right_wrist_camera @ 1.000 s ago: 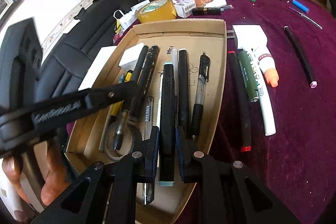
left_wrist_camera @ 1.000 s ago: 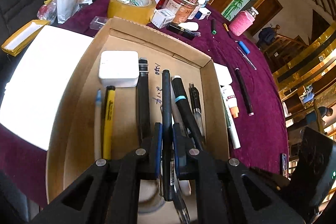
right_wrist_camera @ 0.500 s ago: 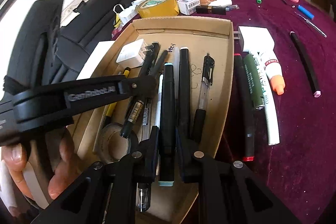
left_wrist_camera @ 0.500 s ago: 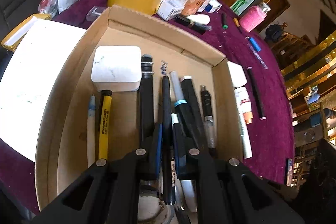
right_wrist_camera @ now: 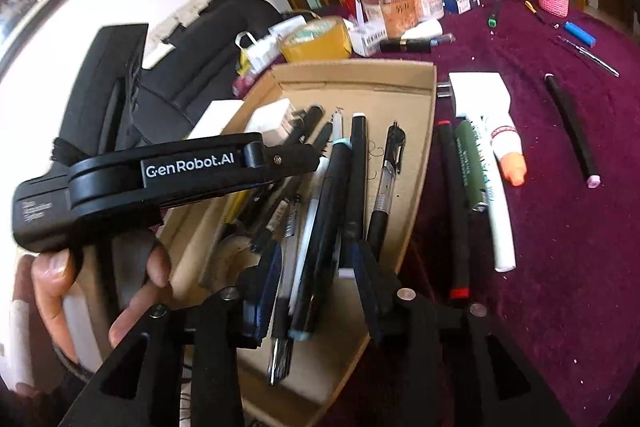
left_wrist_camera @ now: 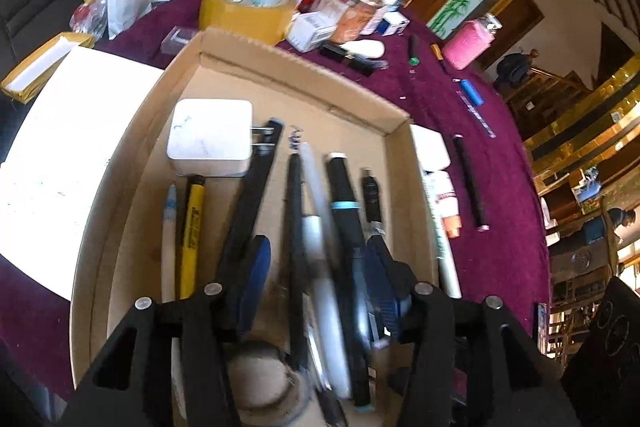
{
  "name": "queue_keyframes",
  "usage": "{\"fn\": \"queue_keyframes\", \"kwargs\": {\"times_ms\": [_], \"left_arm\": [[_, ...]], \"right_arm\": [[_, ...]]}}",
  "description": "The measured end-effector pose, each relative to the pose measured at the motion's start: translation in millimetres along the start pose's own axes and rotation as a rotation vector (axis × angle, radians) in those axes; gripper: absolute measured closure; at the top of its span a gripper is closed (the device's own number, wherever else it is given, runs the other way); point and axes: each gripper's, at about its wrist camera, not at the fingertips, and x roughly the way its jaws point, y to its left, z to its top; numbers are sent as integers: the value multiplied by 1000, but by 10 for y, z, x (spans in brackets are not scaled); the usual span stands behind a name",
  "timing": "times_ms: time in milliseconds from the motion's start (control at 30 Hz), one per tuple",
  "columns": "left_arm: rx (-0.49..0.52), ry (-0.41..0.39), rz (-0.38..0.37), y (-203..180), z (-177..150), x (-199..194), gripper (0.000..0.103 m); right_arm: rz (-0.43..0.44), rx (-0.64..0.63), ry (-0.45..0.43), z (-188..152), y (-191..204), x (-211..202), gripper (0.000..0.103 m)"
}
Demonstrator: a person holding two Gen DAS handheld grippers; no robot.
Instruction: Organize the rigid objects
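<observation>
Both of my grippers hang over the near end of the cardboard tray (left_wrist_camera: 304, 79), and both stand spread with nothing pinched. My left gripper (left_wrist_camera: 316, 279) straddles a thin black pen (left_wrist_camera: 295, 227), a white marker (left_wrist_camera: 316, 239) and a black marker with a teal band (left_wrist_camera: 345, 203). My right gripper (right_wrist_camera: 316, 267) straddles that same teal-tipped marker (right_wrist_camera: 320, 247). Farther in, a white charger (left_wrist_camera: 210, 137) sits near the tray's far left corner. Outside the tray's right wall, on the purple counter (right_wrist_camera: 560, 227), lie a red-tipped pen (right_wrist_camera: 454, 203), a green marker (right_wrist_camera: 472, 167) and a white tube (right_wrist_camera: 506, 143).
</observation>
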Motion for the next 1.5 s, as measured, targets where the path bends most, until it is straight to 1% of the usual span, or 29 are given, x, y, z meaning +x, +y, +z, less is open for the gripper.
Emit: {"fn": "queue_keyframes", "kwargs": {"times_ms": [133, 200, 367, 433, 533, 600, 667, 700, 767, 1033, 1167, 1267, 1400, 1500], "left_arm": [[40, -30, -13, -247, -142, -146, 54], [59, -44, -14, -381, -209, -193, 53], [117, -53, -25, -754, -420, -263, 51], [141, -49, -25, -898, -496, -269, 48], [161, -45, -22, -1046, -572, -261, 48], [175, -41, -19, -1142, -619, -243, 47], [181, -41, -10, -1215, -647, -225, 47], [181, -40, -9, -1242, -659, -218, 47], [178, -42, -10, -1293, -676, -206, 45], [185, -42, -11, -1442, -672, -147, 43], [155, -65, -27, -1453, -608, -162, 41], [123, -107, -43, -1419, -546, -230, 40], [89, -130, -50, -1399, -456, -236, 36], [77, -125, -43, -1416, -388, -173, 36]], "right_arm": [[52, 16, -37, -94, -107, -245, 61], [69, 45, -49, -162, -199, -348, 61], [78, 94, -62, -268, -407, -522, 61], [76, 107, -68, -302, -488, -583, 60], [81, 109, -76, -362, -599, -677, 54], [83, 96, -85, -400, -652, -748, 48], [84, 90, -93, -429, -709, -820, 46], [87, 90, -95, -437, -741, -850, 42], [86, 92, -103, -433, -820, -905, 41], [34, 75, -106, -246, -1150, -1019, 40], [10, 18, -74, -56, -1264, -995, 40], [9, -29, -61, 53, -1343, -1024, 40], [0, -21, -54, 191, -1524, -1020, 40], [0, 8, -46, 357, -1687, -966, 40]]}}
